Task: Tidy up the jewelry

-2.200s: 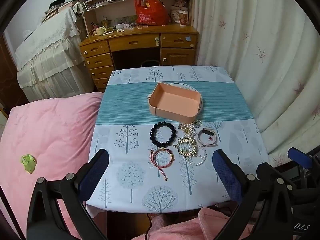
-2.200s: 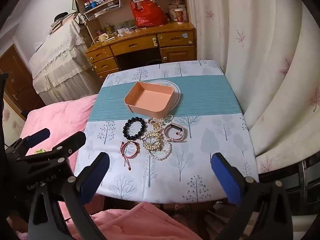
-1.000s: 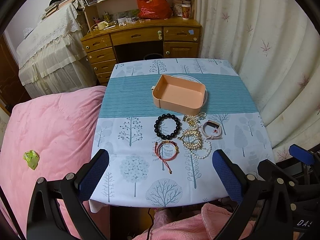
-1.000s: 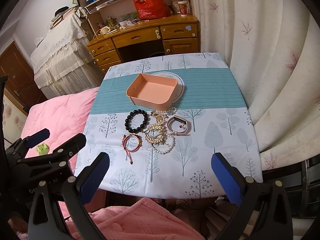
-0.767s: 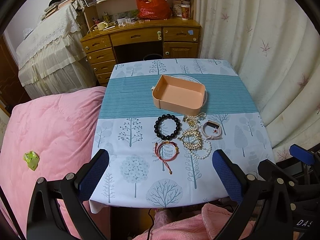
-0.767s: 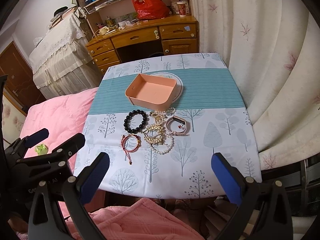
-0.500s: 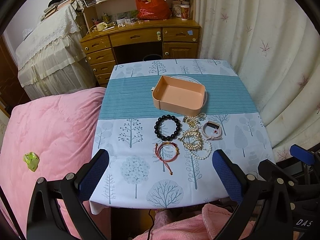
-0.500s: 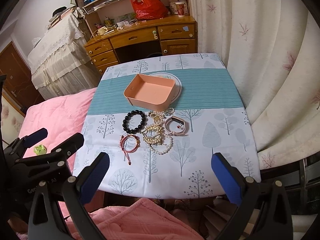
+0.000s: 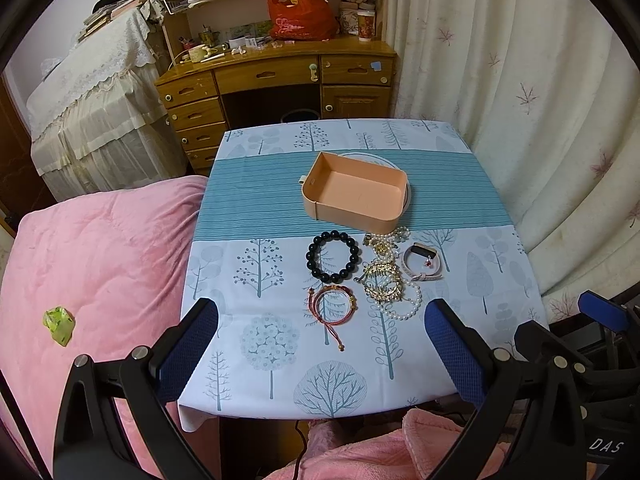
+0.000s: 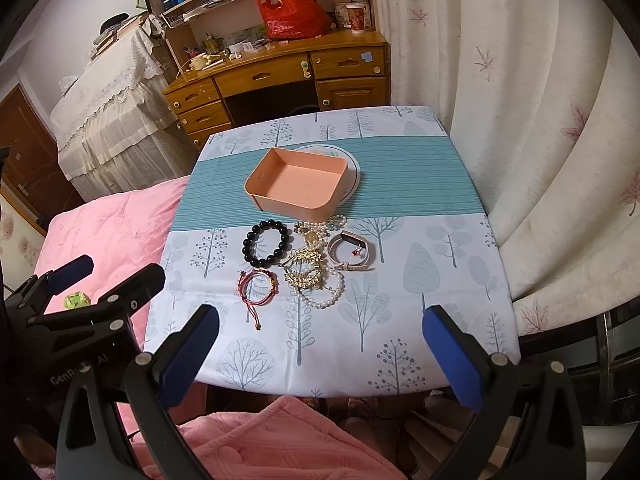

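Note:
An empty pink tray [image 9: 394, 179] [image 10: 256, 178] stands mid-table on a white plate. In front of it lie a black bead bracelet [image 9: 334, 256] [image 10: 266, 242], a red cord bracelet [image 9: 334, 306] [image 10: 258, 288], gold chain bracelets [image 9: 382, 284] [image 10: 306, 270], a pearl strand [image 9: 404, 310] [image 10: 328, 296] and a pink watch band [image 9: 422, 264] [image 10: 354, 254]. My left gripper [image 9: 320, 352] and right gripper [image 10: 320, 354] are both open and empty, held above the table's near edge, short of the jewelry.
The table [image 9: 256, 320] has a tree-print cloth with a teal stripe. A pink blanket [image 9: 92, 260] lies to the left with a green scrap [image 9: 59, 322] on it. A wooden desk [image 9: 276, 80] stands behind, curtains [image 9: 520, 100] to the right.
Both grippers have drawn back and risen slightly, so the table looks a little smaller and farther. The jewelry and tray have not moved.

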